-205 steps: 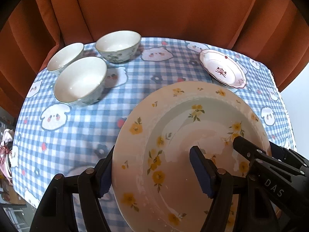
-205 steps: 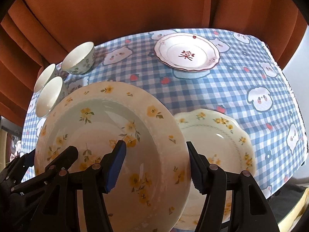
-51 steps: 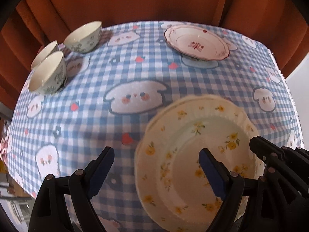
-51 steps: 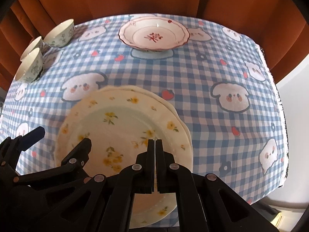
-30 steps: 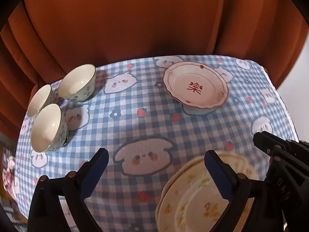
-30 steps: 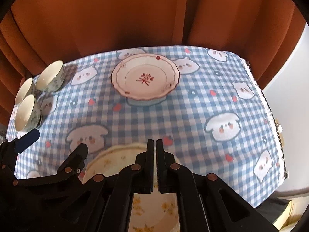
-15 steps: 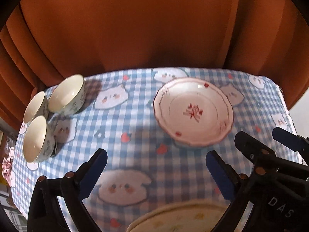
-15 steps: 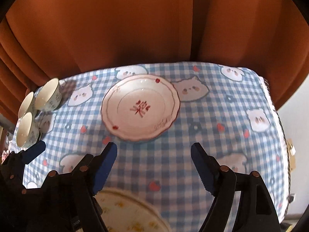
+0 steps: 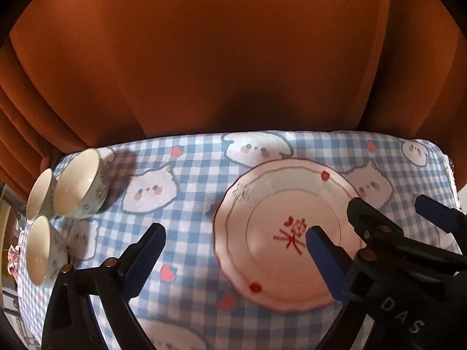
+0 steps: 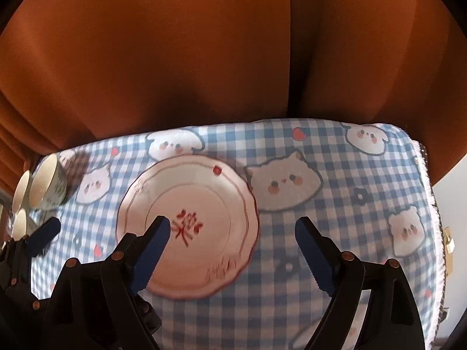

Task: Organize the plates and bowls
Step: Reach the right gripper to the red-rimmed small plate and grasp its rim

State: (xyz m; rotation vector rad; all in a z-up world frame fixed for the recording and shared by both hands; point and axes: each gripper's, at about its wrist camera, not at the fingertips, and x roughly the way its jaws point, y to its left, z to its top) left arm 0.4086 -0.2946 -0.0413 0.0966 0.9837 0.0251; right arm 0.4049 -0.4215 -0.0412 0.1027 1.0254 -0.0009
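1. Plates first: only one pink-rimmed plate (image 9: 280, 236) with a red sprig painted at its centre shows, lying flat on the blue checked tablecloth (image 9: 192, 175), directly under both grippers.
2. Left gripper (image 9: 233, 259): its jaws stand wide and are closing a little. The plate's left edge lies in the gap between them, yet neither blue pad presses on it; the right-hand pad hangs over the plate's middle, the left-hand pad over bare cloth.
3. Right gripper (image 10: 230, 250): its jaws are spreading apart. The plate's right edge lies between them; its left-hand pad hangs over the plate near the red sprig, its right-hand pad over the cloth. Nothing is gripped.
4. Both tools point steeply down at the table, side by side, and each shows at the edge of the other's view.
5. Three pale bowls (image 9: 78, 188) with dark leafy patterns sit clustered well off to the left of the left gripper, near the table's far left corner, close together; whether they touch I cannot tell.
6. Cartoon animal faces and small strawberries are printed on the cloth around the plate.
7. Beyond the far side of the table, ahead of both grippers, hangs an orange-brown curtain (image 10: 204, 58) in heavy folds.
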